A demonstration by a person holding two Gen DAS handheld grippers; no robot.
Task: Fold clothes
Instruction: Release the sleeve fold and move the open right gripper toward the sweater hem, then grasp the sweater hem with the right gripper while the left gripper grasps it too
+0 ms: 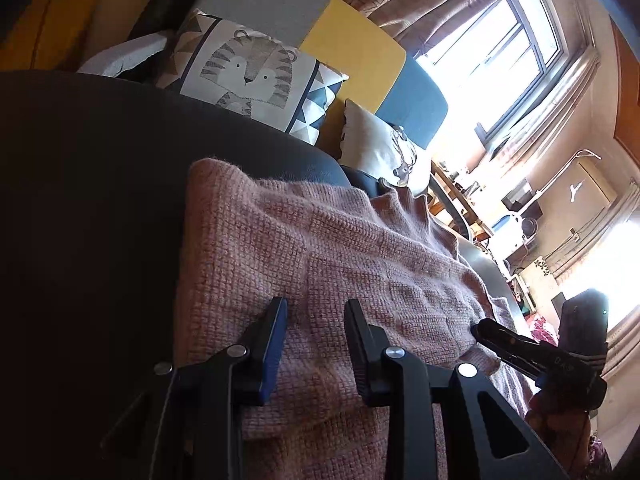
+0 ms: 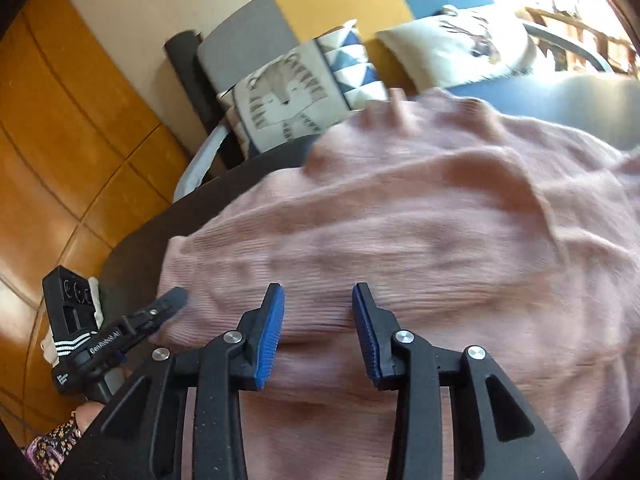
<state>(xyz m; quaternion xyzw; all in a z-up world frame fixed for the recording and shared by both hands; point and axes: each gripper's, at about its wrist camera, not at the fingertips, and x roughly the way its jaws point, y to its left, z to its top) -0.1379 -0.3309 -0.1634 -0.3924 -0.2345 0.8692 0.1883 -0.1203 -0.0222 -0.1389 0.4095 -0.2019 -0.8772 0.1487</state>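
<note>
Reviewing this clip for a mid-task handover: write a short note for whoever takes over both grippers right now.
Left gripper: jaws apart, over the near edge of the pink knitted sweater, pinching nothing visible.
Right gripper: jaws apart above the sweater, nothing between the pads; the view is motion-blurred.
Sweater: lies on the dark seat cushion, with layers overlapping, so it looks partly folded. Tiger pillow sits behind it.
Done: apparently at least one fold.
Left: probably smooth it and make the last fold; check that the edges line up first.
</note>
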